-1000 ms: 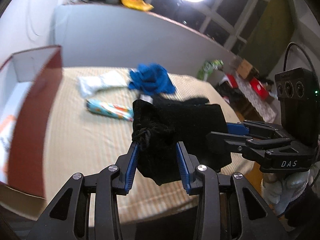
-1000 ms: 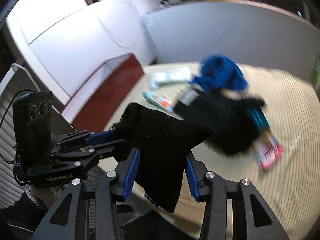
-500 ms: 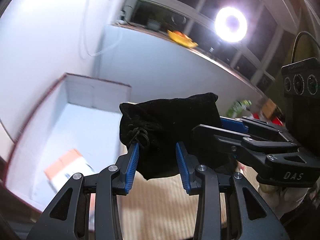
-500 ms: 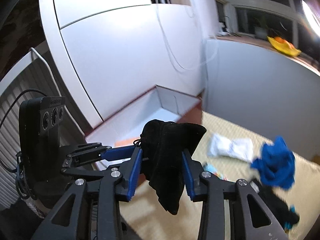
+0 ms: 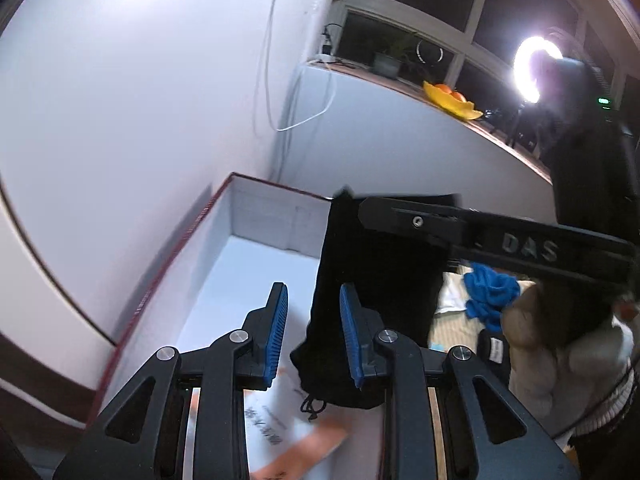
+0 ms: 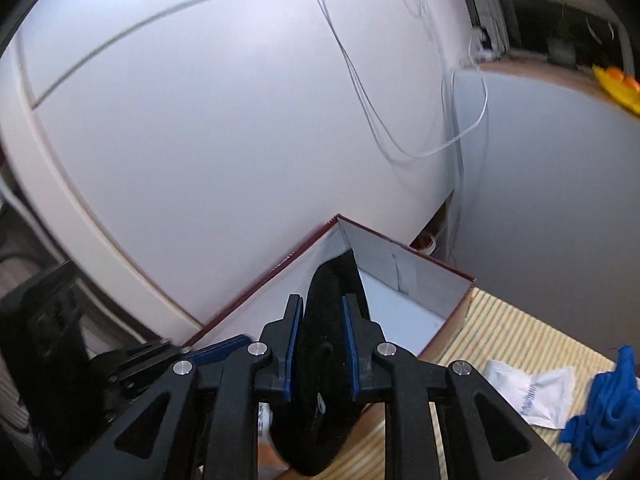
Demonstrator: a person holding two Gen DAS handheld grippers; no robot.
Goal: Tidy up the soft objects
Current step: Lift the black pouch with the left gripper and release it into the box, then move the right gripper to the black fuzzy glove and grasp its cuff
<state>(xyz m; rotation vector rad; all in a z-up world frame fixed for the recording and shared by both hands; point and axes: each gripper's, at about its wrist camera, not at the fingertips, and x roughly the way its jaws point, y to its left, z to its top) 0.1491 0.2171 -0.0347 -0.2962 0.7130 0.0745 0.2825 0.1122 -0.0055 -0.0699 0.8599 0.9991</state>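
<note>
Because the black pouch (image 6: 320, 380) is meant for the open box (image 5: 256, 216), it is hung over the box's near edge, pinched between the closing blue pads of the right gripper (image 6: 320, 352). The left gripper (image 5: 314, 332) is closing on nothing, its pads apart with the pouch just outside the right one. A blue cloth (image 6: 604, 412) and a white packet (image 6: 532, 396) are left on the striped mat (image 6: 516, 332). The box floor is largely hidden, and its papers are blurred.

Ring light (image 5: 534, 70) glares beside yellow bowl (image 5: 450, 104).
</note>
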